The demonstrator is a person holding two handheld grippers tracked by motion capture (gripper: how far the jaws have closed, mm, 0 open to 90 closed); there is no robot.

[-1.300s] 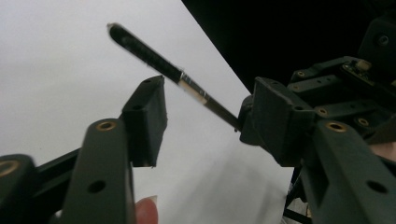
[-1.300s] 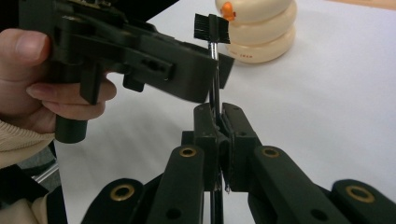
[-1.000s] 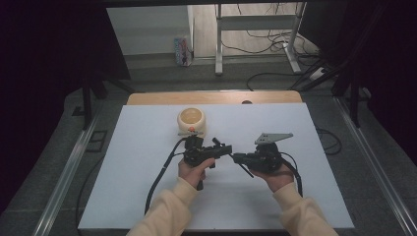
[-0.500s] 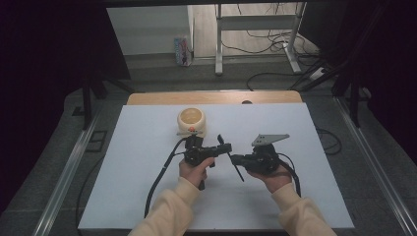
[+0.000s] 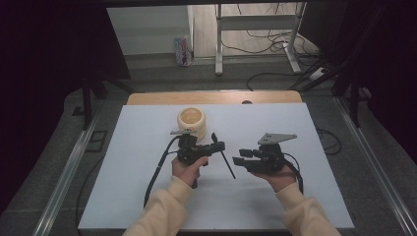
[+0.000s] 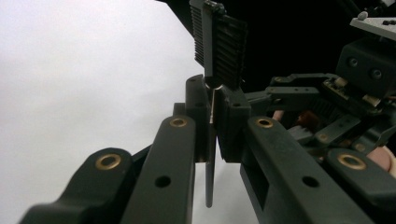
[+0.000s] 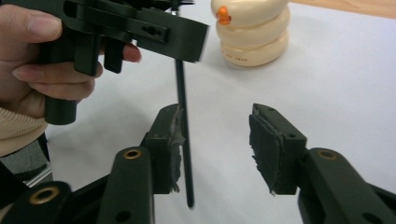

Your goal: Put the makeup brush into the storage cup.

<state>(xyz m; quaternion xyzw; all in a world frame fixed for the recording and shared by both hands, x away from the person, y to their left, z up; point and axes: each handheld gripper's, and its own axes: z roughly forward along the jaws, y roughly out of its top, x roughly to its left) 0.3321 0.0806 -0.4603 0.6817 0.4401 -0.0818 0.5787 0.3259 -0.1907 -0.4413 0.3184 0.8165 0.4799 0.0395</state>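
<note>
A thin black tool with a ribbed head (image 6: 224, 46) and a long stem (image 5: 227, 164) hangs in my left gripper (image 5: 219, 146), which is shut on the stem just below the head. From the left gripper view its pads (image 6: 198, 107) press on the stem from both sides. My right gripper (image 5: 238, 160) is level with it to the right; its jaws have just been opening. In the right gripper view (image 7: 215, 140) the stem (image 7: 183, 126) hangs beside one pad (image 7: 170, 144), with a wide gap to the other.
A cream, ring-shaped pot (image 5: 191, 120) with an orange spot (image 7: 223, 14) stands behind the left gripper on the white table top (image 5: 305, 128). Cables trail from both grippers toward the front edge. A wooden strip (image 5: 216, 97) runs along the far edge.
The left jaws closed on the tool's stem, then the right jaws opened off it. The tool now hangs steeply from the left gripper. Both hands stayed about where they were.
</note>
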